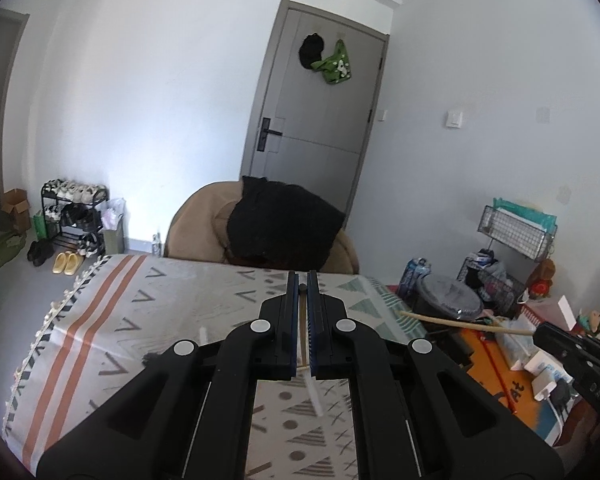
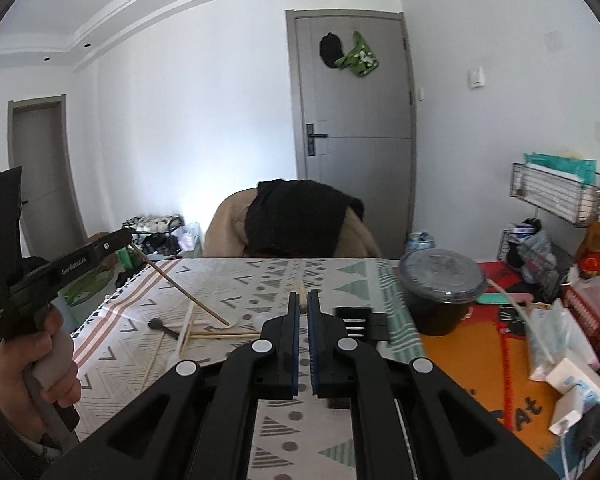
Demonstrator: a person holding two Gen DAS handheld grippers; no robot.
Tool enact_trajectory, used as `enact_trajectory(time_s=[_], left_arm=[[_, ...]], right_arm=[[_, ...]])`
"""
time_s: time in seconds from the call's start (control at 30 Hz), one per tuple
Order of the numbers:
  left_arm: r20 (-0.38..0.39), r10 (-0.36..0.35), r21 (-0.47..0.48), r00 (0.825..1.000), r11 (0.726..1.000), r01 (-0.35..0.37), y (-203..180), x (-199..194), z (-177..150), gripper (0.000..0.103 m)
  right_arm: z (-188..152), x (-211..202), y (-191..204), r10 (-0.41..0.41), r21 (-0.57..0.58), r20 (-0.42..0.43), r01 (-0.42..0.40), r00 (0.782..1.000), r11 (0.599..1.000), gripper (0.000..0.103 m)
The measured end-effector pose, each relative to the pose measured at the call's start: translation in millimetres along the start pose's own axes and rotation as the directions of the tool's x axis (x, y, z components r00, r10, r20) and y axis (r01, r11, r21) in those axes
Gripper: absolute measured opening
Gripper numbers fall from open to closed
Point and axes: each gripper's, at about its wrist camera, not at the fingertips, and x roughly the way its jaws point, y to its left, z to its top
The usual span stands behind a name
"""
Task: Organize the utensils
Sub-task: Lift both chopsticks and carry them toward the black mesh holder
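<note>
Both grippers hold a wooden chopstick above the patterned tablecloth [image 2: 240,292]. My left gripper [image 1: 302,280] is shut on a chopstick [image 1: 302,332] that runs down between its pads; in the right wrist view it [image 2: 128,240] comes in from the left with the chopstick [image 2: 180,284] slanting down, tip near the cloth. My right gripper [image 2: 303,300] is shut on another chopstick [image 2: 302,294]; in the left wrist view this stick [image 1: 460,324] points left from the gripper [image 1: 540,334]. More chopsticks [image 2: 220,335], a white utensil [image 2: 186,330] and a black spoon [image 2: 162,326] lie on the cloth.
A black utensil holder [image 2: 358,322] lies on the cloth right of my right gripper. A dark lidded bowl [image 2: 442,288] stands at the table's right edge. A chair with a black garment [image 2: 300,220] is behind the table. Clutter covers the floor [image 2: 540,320] at the right.
</note>
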Motion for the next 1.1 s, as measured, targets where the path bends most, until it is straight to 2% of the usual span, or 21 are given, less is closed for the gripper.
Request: enact_trajectory(time_s=[0.23,0.53,0.77,1.1], left_arm=[[0.029,-0.071,0.013,0.997,0.997,0.07,-28,1,13,0.005],[0.039,-0.174,0.034,0.984,0.984,0.172,-69,-1,24,0.005],[0.049,-0.226,0.058,0.973,0.973,0.223,-93,-9,31,0.005],[-0.01,-0.272,0.082,0.962,0.959,0.272,-116,0,29,0.005]], right_arm=[[-5,-14,-24,-0.071,0.011,-0.014,0.072,0.997,0.997,0.005],[-17,-24,-38,-0.097,0.033,-0.038,0.099,0.995,0.995,0.005],[-9,-34,-40,-0.083,0.032,-0.009,0.084,0.996,0.996,0.005],[-5,-5,-44,-0.068,0.068,-0.014,0.069,0.998,0.995,0.008]])
